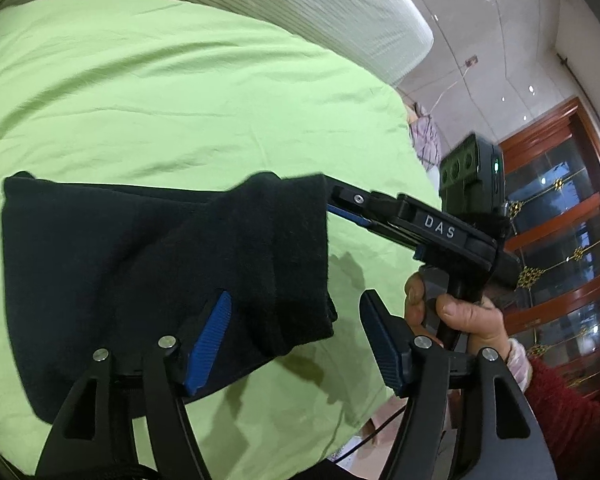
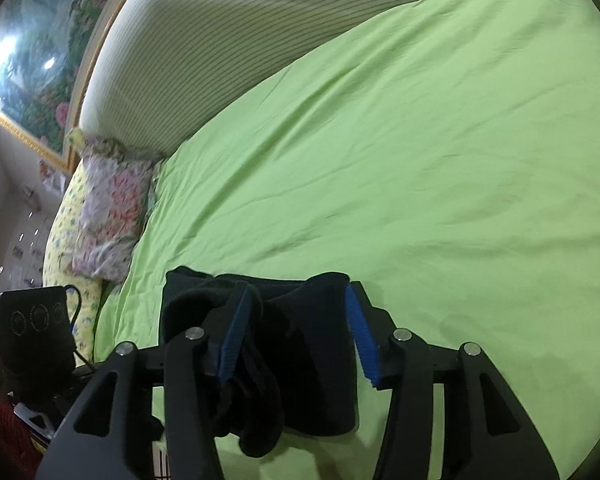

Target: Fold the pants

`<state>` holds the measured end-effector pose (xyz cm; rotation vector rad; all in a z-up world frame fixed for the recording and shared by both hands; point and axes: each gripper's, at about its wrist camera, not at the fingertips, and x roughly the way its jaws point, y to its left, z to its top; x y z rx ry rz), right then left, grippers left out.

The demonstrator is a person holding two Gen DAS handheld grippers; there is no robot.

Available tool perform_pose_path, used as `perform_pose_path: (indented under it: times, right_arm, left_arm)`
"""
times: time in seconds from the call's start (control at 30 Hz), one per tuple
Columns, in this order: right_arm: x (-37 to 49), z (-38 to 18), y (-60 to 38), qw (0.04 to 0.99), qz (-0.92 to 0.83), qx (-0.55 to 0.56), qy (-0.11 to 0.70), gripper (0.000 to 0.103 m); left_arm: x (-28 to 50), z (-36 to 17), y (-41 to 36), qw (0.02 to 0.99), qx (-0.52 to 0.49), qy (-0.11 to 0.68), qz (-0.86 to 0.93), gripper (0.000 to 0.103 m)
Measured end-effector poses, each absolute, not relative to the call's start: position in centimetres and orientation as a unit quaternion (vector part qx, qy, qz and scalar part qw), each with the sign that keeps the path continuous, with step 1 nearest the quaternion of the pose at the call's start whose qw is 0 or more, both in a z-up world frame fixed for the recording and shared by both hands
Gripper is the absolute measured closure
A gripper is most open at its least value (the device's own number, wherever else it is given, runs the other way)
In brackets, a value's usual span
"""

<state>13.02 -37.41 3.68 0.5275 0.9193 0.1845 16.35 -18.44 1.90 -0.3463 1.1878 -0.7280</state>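
The black pants [image 1: 148, 264] lie folded into a compact bundle on the green bedsheet [image 1: 180, 100]. My left gripper [image 1: 296, 312] is open, its left blue pad [image 1: 210, 336] resting over the bundle's near edge. My right gripper, seen in the left wrist view [image 1: 340, 204], reaches in from the right with its tips hidden under the bundle's top fold. In the right wrist view the pants [image 2: 300, 360] sit between the spread jaws of my right gripper [image 2: 300, 308], with cloth draped over the left pad [image 2: 232, 344].
A striped white headboard cushion [image 2: 204, 52] borders the sheet's far side. Floral pillows [image 2: 108, 208] lie at the bed's corner. A wooden glass cabinet [image 1: 560, 240] stands beyond the bed edge. A framed painting [image 2: 36, 60] hangs on the wall.
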Motion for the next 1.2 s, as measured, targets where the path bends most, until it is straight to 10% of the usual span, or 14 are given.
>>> perform_pose_path:
  times: [0.6, 1.13, 1.2]
  right_arm:
    - [9.2, 5.6, -32.8, 0.884, 0.058, 0.195, 0.42, 0.034]
    - [11.4, 2.3, -32.3, 0.864, 0.059, 0.2, 0.458, 0.034]
    - [11.5, 2.3, -32.1, 0.866, 0.055, 0.182, 0.462, 0.046]
  left_arm:
    - [20.0, 0.4, -10.8, 0.778, -0.229, 0.536, -0.233, 0.032]
    - [26.7, -4.7, -10.4, 0.769, -0.221, 0.577, -0.165, 0.024]
    - [27.1, -5.4, -10.9, 0.773, -0.205, 0.58, -0.159, 0.031]
